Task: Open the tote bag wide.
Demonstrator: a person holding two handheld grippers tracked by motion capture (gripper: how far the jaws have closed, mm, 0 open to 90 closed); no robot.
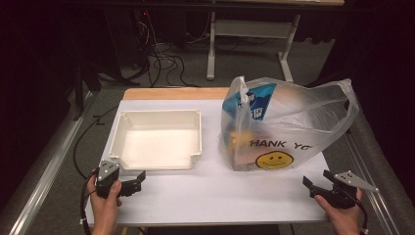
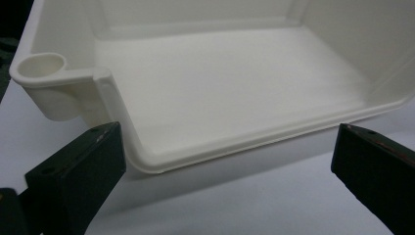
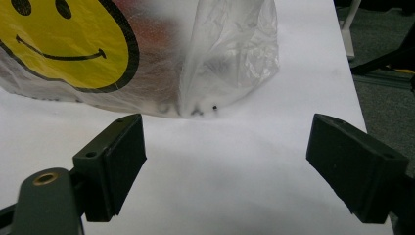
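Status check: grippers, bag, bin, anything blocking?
Left gripper open, facing empty white bin. Right gripper open, short of plastic bag. Nothing between.

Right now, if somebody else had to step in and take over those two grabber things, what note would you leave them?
Left gripper: open, holding nothing, just in front of the white plastic bin, which has nothing in it.
Right gripper: open, holding nothing, just in front of the smiley-face plastic bag.
The bag stands full on the white table, right of the bin; a blue packet shows near its top.
Done: nothing moved into the bin.
Left, probably: unpack the bag into the bin.
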